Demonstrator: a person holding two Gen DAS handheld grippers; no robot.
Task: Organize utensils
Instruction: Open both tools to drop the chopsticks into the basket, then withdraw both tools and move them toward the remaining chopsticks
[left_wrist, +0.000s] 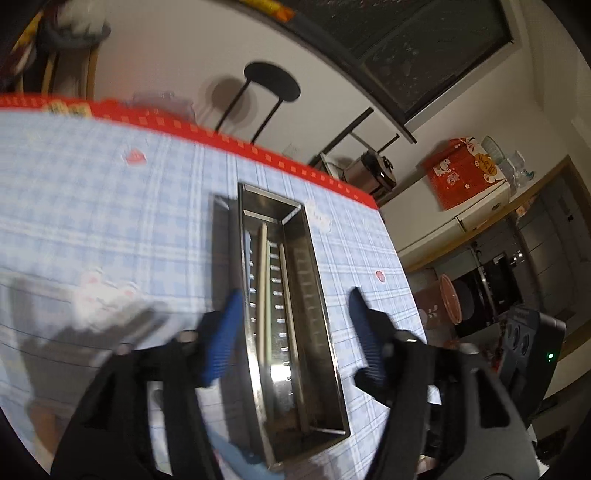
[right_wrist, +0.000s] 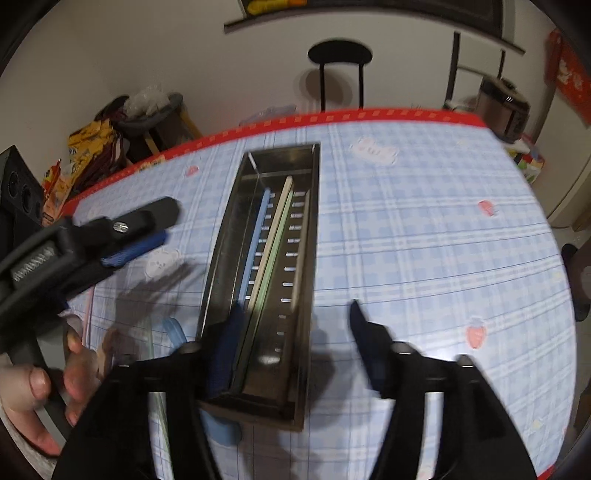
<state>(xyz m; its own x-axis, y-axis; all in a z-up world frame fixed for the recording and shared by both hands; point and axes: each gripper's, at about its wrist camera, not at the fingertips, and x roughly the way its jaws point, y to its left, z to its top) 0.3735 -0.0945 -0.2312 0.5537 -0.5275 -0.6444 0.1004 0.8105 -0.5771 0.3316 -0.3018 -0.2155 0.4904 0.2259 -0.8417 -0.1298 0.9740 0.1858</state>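
Steel tray (right_wrist: 258, 402) mid-frame on checked table (right_wrist: 424, 240), long axis running away from camera; chopsticks (right_wrist: 275, 236) lie lengthwise inside. Right gripper (right_wrist: 295, 347) wide apart, empty, straddling tray's near end, nearer. Left gripper (left_wrist: 291, 325) likewise spread, empty

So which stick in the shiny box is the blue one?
Find the table with the blue checked cloth, then the long metal tray lying on it. The blue chopstick is the leftmost stick inside, next to a cream one and a pale green one.
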